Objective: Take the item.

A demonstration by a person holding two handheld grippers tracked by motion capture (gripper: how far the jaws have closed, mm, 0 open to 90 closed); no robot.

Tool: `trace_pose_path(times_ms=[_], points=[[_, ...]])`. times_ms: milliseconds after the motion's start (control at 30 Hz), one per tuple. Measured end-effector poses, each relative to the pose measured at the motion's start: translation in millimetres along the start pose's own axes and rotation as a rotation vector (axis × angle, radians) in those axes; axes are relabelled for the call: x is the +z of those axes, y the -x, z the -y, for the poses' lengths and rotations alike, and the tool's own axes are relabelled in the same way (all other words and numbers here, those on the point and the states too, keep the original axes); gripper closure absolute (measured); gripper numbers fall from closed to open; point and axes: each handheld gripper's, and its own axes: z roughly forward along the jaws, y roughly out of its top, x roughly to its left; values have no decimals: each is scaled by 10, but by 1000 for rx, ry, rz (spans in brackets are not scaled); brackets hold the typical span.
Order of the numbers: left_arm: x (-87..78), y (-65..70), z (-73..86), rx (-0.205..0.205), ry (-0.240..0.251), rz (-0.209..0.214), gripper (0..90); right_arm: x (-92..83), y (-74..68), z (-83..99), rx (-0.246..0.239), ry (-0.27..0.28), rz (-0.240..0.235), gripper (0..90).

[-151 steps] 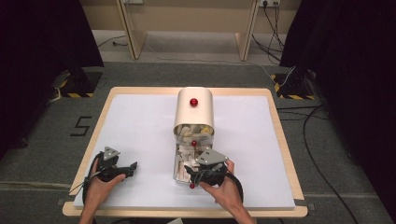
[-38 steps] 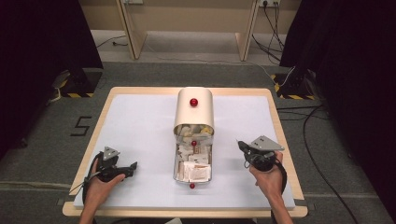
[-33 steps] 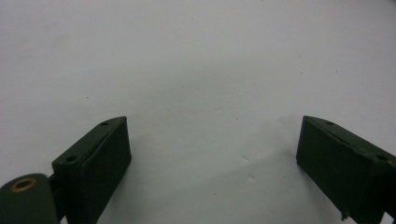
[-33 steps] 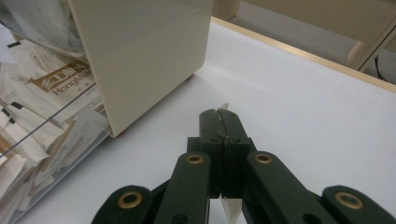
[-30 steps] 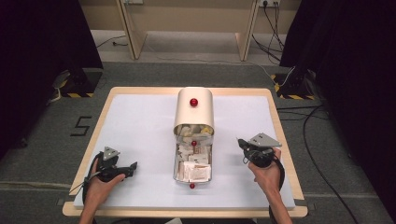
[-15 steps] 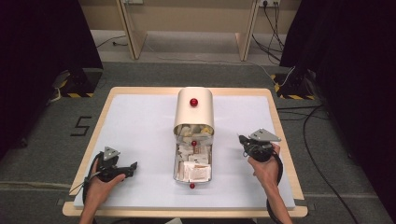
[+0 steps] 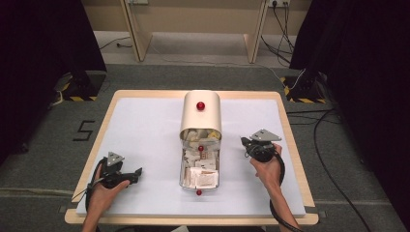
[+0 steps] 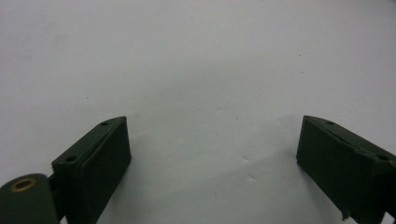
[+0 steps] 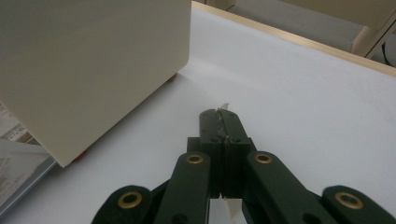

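Sitting in the middle of the white table top (image 7: 145, 125) is one cream box with a rounded lid (image 7: 200, 113). One red knob (image 7: 200, 105) is on top of that lid. A long metal tray (image 7: 199, 166) sticks out of the box toward the person, and it is full of little white paper packets (image 7: 205, 178). There are too many packets to count. Two more red knobs show here: one in the tray near the mouth of the box (image 7: 200, 148) and one at the tray's near end (image 7: 198, 192). That makes three red knobs.

Two hands hold two black grippers. The left gripper (image 7: 137, 172) is low on the table's left side, well apart from the tray, and points toward it. The left hand (image 7: 102, 192) wraps around its back, and the forearm comes in from the bottom edge. In the left gripper view the two jaws stand wide apart over bare white table, with nothing between them.

The right gripper (image 7: 243, 141) is just beside the tray on the right and points at the box. The right hand (image 7: 268, 166) holds it from behind. In the right gripper view the jaws of this gripper (image 9: 223, 116) are pressed together, and a thin white bit of paper (image 9: 225, 107) pokes out past the tips. I cannot tell what that bit is. The cream box fills the left of that view.
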Motion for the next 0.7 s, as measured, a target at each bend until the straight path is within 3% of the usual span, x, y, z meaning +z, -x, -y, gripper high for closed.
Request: trace_pose_path(times_ms=[700], points=[[0,0,0,0,0,1,90,137,71,86,8,-36,18,900]])
